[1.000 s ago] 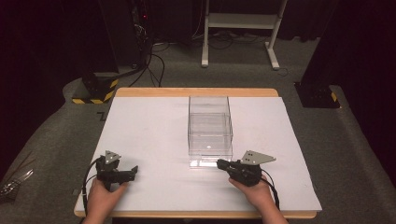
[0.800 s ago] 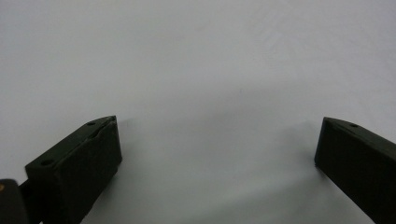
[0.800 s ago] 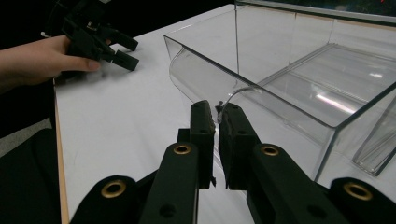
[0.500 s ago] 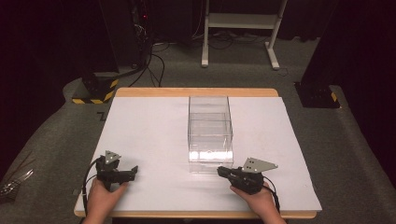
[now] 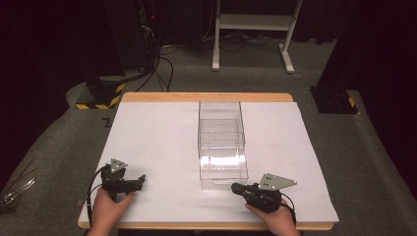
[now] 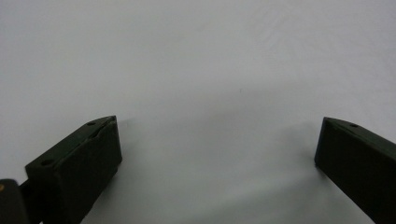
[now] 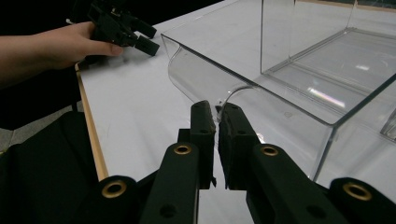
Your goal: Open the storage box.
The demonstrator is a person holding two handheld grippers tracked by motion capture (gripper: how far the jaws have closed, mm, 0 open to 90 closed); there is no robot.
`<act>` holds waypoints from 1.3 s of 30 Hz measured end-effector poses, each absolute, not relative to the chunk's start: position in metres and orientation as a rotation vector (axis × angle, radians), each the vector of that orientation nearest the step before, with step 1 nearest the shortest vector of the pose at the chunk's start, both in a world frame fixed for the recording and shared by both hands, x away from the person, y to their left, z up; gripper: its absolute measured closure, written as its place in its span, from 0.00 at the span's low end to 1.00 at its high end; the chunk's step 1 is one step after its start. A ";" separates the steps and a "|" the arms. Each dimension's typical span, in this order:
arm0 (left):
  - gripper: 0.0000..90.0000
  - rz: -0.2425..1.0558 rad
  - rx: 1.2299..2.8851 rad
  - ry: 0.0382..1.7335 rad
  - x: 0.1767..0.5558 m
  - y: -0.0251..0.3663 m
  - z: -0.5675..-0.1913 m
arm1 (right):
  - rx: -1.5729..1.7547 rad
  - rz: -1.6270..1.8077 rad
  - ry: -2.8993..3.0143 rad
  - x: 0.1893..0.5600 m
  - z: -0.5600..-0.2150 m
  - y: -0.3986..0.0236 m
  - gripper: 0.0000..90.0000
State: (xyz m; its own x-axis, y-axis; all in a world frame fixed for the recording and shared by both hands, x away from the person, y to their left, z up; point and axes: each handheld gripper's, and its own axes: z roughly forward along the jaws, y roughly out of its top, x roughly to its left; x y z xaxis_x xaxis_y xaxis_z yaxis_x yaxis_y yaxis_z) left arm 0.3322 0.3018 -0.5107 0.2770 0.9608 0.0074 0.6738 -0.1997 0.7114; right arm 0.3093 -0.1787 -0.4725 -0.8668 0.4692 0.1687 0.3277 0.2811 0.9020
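Observation:
A clear plastic case (image 5: 219, 114) stands mid-table with its clear drawer (image 5: 223, 169) slid out toward me. My right gripper (image 5: 235, 187) points left at the drawer's front and is shut on the thin clear handle there. In the right gripper view the black jaws (image 7: 217, 114) are pressed nearly together at the curved handle (image 7: 232, 92) on the drawer's front wall (image 7: 280, 121). My left gripper (image 5: 140, 181) lies on the white tabletop at the front left, well apart from the drawer. Its jaws (image 6: 217, 135) stand wide open over bare white surface, and it shows far off (image 7: 149, 43) in the right gripper view.
A white sheet (image 5: 157, 137) covers the table, with a wooden edge (image 5: 206, 97) at the back and front. On the floor beyond are a yellow-and-black striped base (image 5: 101, 96), cables (image 5: 162, 69), a white frame (image 5: 251, 29) and a black stand (image 5: 334, 98).
My right gripper has drawn back toward the front edge, and the drawer has slid out of the case with it. The left gripper has stayed put.

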 end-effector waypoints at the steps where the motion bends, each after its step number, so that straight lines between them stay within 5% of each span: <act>1: 0.01 0.621 1.954 1.464 0.332 0.302 -0.511 | 0.754 1.646 2.408 0.308 -0.473 -0.179 0.94; 39: 0.01 0.620 1.953 1.465 0.332 0.302 -0.511 | 0.739 1.743 2.244 0.288 -0.456 -0.200 0.87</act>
